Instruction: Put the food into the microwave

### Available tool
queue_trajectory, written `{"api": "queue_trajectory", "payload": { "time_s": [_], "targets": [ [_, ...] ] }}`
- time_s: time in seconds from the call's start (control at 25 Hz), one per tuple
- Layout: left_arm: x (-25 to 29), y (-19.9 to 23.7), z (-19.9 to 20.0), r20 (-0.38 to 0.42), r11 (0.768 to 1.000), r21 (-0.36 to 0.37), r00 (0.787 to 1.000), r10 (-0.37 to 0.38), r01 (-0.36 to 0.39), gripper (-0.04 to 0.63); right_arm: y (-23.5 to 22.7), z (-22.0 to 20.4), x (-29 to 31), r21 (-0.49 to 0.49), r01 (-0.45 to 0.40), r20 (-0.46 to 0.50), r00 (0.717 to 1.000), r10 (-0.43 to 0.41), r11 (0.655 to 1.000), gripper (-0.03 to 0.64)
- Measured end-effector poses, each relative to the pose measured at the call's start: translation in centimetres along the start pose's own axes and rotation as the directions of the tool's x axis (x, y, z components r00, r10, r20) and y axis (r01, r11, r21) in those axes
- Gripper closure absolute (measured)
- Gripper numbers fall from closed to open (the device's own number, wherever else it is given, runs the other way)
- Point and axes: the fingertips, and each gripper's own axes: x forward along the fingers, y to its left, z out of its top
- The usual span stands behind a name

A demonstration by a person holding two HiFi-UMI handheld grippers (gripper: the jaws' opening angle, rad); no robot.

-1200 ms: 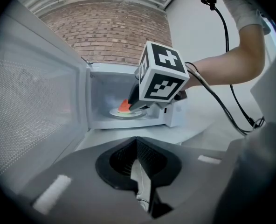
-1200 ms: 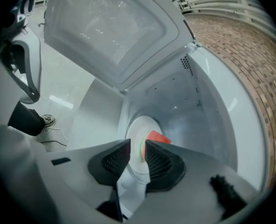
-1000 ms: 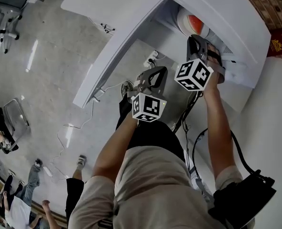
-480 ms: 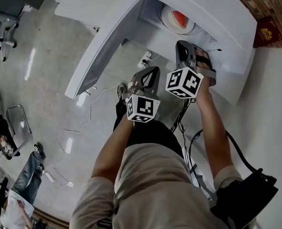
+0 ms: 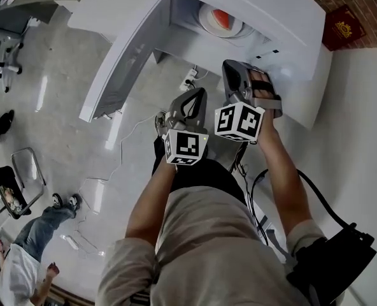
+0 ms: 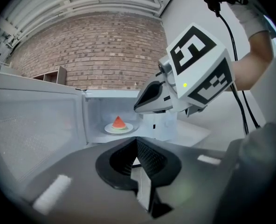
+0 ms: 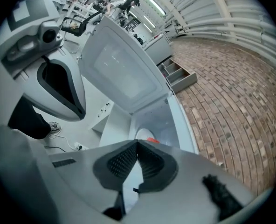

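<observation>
Currently the boxy white microwave (image 5: 284,18) is standing with its door (image 5: 121,56) swung wide. Outside it, the left gripper (image 6: 137,141) and right gripper (image 7: 137,144) are hovering, both clenched on nothing. Inside, a round white plate (image 5: 207,24) is carrying a red watermelon wedge (image 5: 221,16).

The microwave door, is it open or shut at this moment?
Open. The door stands swung out to the side, and the plate with the watermelon slice shows inside.

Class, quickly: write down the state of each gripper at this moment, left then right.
Left gripper: closed, nothing between its jaws.
Right gripper: closed, nothing between its jaws.
</observation>
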Motion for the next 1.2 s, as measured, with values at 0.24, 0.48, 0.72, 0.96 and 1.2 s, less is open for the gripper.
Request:
{"api": "queue_trajectory", "payload": {
  "time_s": [0.24,0.48,0.72,0.96,1.2],
  "targets": [
    [-1.5,-0.8,1.5,0.019,1.000,-0.005,1.000,0.022,-0.022,0.588,0.0,0.3,-2.7,-0.005,0.011,0.029,1.000,-0.011,1.000,0.606],
    [-2.7,-1.5,2.0,0.021,0.999,-0.012,0.999,0.043,-0.043,0.589,0.5,0.2,-4.8,-0.007,0.021,0.048,0.999,-0.021,1.000,0.606],
    [-3.5,-2.5,2.8,0.028,0.998,-0.012,0.998,0.054,-0.054,0.589,0.7,0.1,-6.7,-0.015,0.017,0.060,0.998,-0.016,1.000,0.606],
    [-3.8,-3.0,4.3,0.056,0.998,0.003,0.996,0.064,-0.064,0.589,0.7,-0.4,-7.6,-0.016,0.024,0.075,0.997,-0.023,1.000,0.606],
    [-3.7,-3.3,4.9,0.064,0.998,0.003,0.996,0.067,-0.068,0.588,0.1,-0.4,-8.2,-0.021,0.033,0.078,0.996,-0.031,0.999,0.606]
  ]
}}
